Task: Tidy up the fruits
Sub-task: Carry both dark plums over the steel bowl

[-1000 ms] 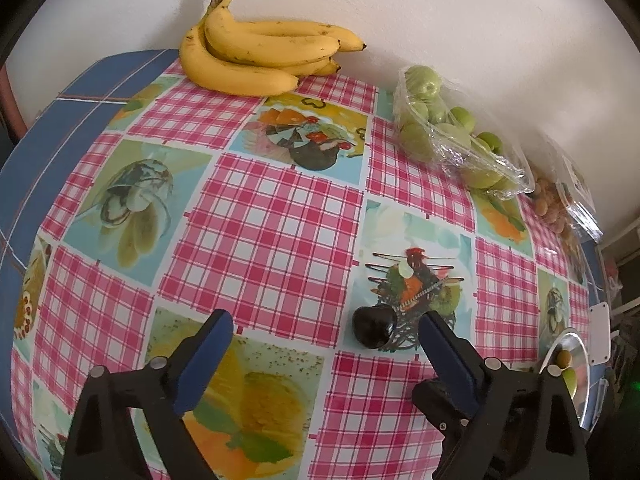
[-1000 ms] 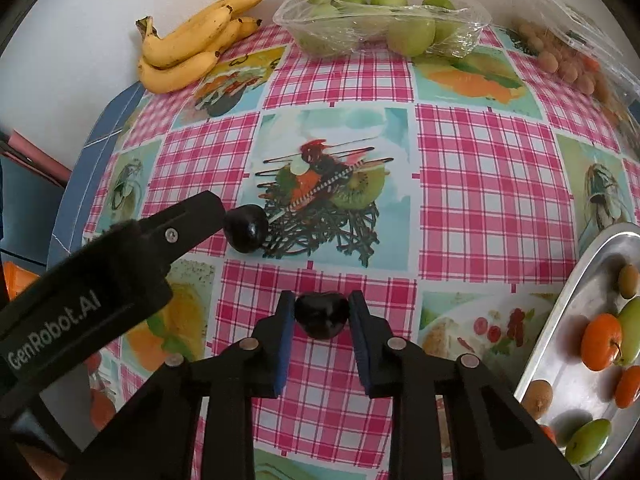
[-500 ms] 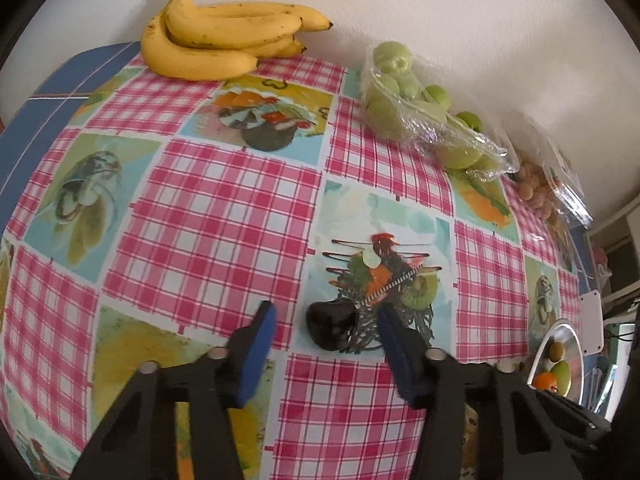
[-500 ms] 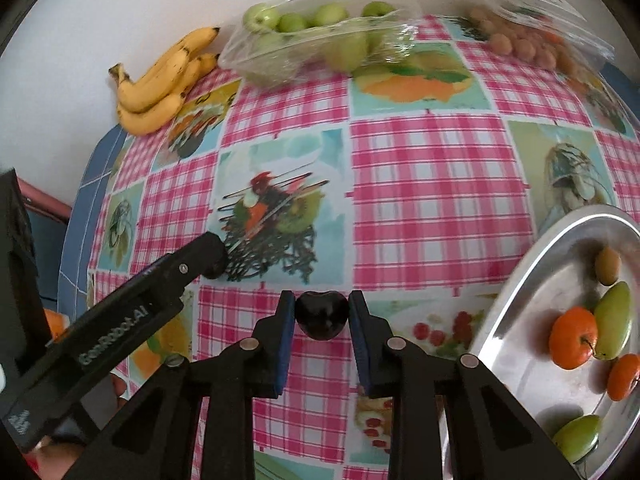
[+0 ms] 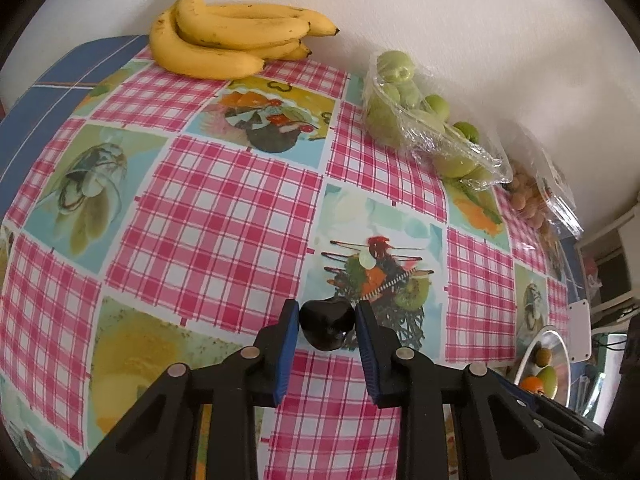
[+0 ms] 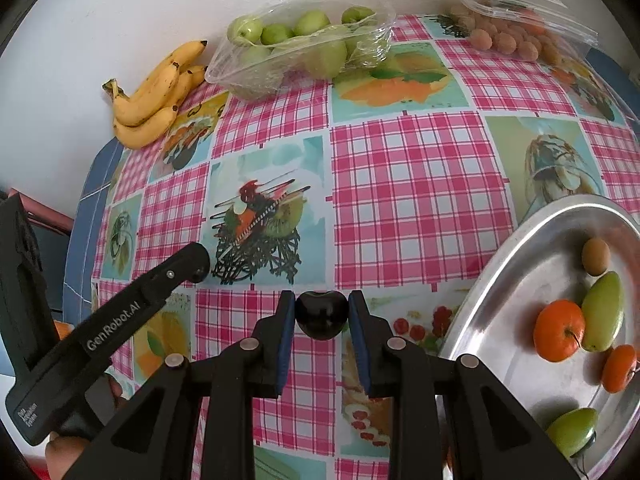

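Your left gripper (image 5: 327, 322) has just closed on a dark plum (image 5: 328, 329) resting on the worktop (image 5: 208, 216), while your right gripper (image 6: 321, 312) pinches another plum (image 6: 320, 315) aloft, both seemingly bound for the steel tray (image 6: 516, 248) at right.

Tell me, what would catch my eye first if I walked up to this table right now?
Probably the two black tools, each pinching a dark, glossy fruit over the pink checked tablecloth: the left tool grips one dark fruit, the right tool another. Next, the yellow bananas by the wall, and the steel tray at the right holding orange and green fruit.
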The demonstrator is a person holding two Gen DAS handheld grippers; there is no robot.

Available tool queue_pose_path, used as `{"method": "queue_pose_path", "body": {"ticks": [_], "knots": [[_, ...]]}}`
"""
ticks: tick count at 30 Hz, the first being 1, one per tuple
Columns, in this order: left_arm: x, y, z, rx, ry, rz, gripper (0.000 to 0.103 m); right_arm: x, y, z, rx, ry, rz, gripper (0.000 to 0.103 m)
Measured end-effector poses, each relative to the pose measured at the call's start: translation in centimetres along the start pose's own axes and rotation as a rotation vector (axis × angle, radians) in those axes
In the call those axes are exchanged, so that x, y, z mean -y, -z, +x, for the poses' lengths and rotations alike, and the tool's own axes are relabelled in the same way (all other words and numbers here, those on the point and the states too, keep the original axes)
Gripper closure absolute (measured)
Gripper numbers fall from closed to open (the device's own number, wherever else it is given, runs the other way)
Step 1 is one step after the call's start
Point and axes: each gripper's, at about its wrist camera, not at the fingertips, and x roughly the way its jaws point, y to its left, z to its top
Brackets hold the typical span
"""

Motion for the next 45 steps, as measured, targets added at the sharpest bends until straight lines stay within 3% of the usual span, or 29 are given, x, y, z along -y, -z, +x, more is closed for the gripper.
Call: {"method": "queue_pose_path", "body": {"ticks": [11, 17, 28, 45], "knots": [[2.7, 2.0, -3.9, 0.017, 0.020, 0.030, 0.072, 0.2, 2.0, -3.6, 0.028, 0.010, 0.015, 0.075], [4.1, 3.4, -5.8, 0.031, -0.006, 0.080, 0.072, 0.8, 3.6, -5.5, 0.047, 0.019, 0.021, 0.075], [5.1, 5.5, -7.6, 0.032, -0.010, 0.099, 0.072, 1.9, 6.4, -7.4, 0.047, 0.027, 0.039, 0.075], [10.6, 9.5, -8.8, 0.026, -0.004, 0.247, 0.072, 6.0, 8.7, -9.7, 0.051, 0.032, 0.154, 0.075]]}}
